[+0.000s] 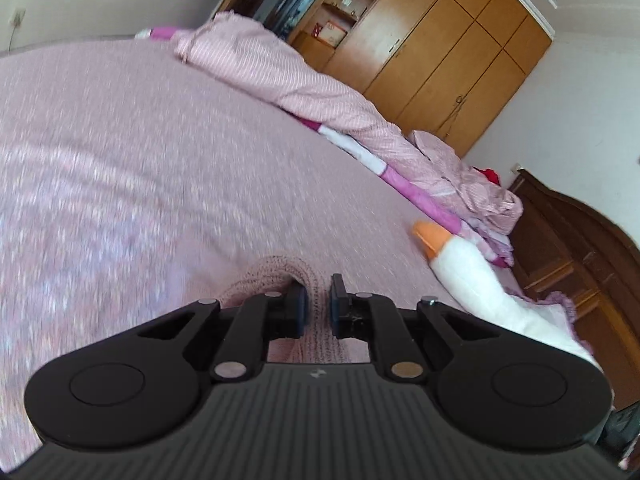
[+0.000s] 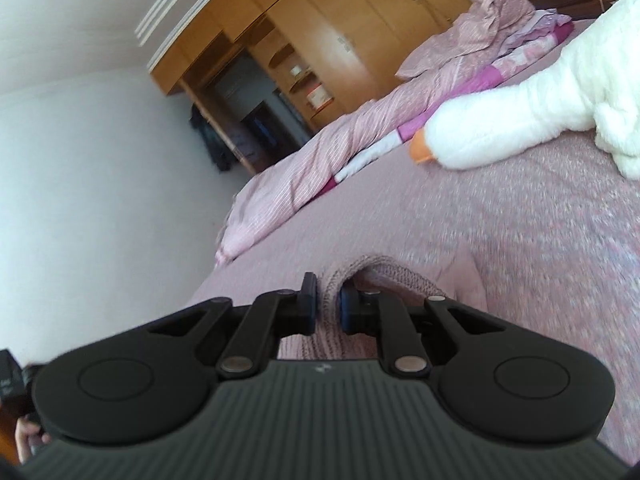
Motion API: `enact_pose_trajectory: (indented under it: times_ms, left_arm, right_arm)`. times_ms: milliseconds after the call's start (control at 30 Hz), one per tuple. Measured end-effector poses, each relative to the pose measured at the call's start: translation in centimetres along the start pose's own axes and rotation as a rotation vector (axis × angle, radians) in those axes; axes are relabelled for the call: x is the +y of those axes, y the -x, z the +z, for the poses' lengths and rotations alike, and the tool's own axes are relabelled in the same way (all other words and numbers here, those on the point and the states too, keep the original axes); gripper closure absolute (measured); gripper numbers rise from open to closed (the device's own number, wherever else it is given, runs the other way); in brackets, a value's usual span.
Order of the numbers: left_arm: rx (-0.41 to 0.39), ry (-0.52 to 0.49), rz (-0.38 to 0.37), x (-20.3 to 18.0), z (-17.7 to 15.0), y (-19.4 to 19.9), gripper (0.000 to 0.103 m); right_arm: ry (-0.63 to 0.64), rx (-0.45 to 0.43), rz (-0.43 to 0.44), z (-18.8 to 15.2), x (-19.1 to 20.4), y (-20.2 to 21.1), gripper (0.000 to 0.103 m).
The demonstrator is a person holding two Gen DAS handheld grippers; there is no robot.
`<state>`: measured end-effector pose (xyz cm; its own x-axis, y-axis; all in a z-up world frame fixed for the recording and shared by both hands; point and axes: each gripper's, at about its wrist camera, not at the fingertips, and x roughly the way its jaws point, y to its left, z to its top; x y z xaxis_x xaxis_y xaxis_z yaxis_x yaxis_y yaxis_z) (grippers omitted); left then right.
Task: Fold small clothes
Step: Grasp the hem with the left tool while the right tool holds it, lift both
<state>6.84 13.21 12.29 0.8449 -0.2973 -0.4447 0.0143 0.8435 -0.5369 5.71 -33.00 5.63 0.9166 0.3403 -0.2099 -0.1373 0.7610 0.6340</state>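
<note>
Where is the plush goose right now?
The plush goose lies on the pink bedspread at upper right of the right wrist view, beak toward the rolled striped quilt.

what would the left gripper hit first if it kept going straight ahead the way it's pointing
The left gripper, already shut on the pink knit garment, would probably meet the pink bedspread first. The folded striped quilt lies farther on; depth is unclear.

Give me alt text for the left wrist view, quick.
The left gripper has its fingers closed on a fold of pink knit garment, lifted over a pink bedspread. To the right lies a white plush goose with an orange beak, beside a rolled striped quilt; a wooden wardrobe stands behind.
</note>
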Motion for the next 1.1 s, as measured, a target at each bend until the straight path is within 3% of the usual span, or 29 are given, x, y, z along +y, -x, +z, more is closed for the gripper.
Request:
enact_pose_trajectory:
  times_ms: [200,367,600,767,900,967,1100]
  left_arm:
    - [-0.012,-0.063,0.063,-0.6,2.4,-5.0,0.091]
    - [0.003,-0.140,0.143,0.2,2.0,-9.7,0.091]
    - [0.101,-0.192,0.249,2.7,0.9,-14.8,0.090]
    - [0.161,-0.217,0.288,4.3,-0.3,-16.7,0.088]
    - [0.165,-0.150,0.266,5.2,0.1,-15.9,0.082]
    - [0.161,-0.129,0.249,5.3,0.6,-15.0,0.076]
    - [0.130,-0.137,0.250,5.4,1.0,-12.7,0.052]
  right_arm:
    - [0.017,0.001,-0.072,1.0,-1.0,-4.5,0.091]
    - [0.034,0.020,-0.142,0.8,-2.2,-7.3,0.091]
    - [0.088,0.093,-0.262,-0.2,-3.9,-10.0,0.091]
    - [0.155,0.195,-0.383,-1.7,-5.1,-11.9,0.089]
    - [0.152,0.203,-0.378,-2.0,-5.3,-11.2,0.088]
    - [0.140,0.222,-0.376,-1.6,-5.1,-10.7,0.084]
    - [0.202,0.211,-0.389,-1.0,-3.4,-9.0,0.057]
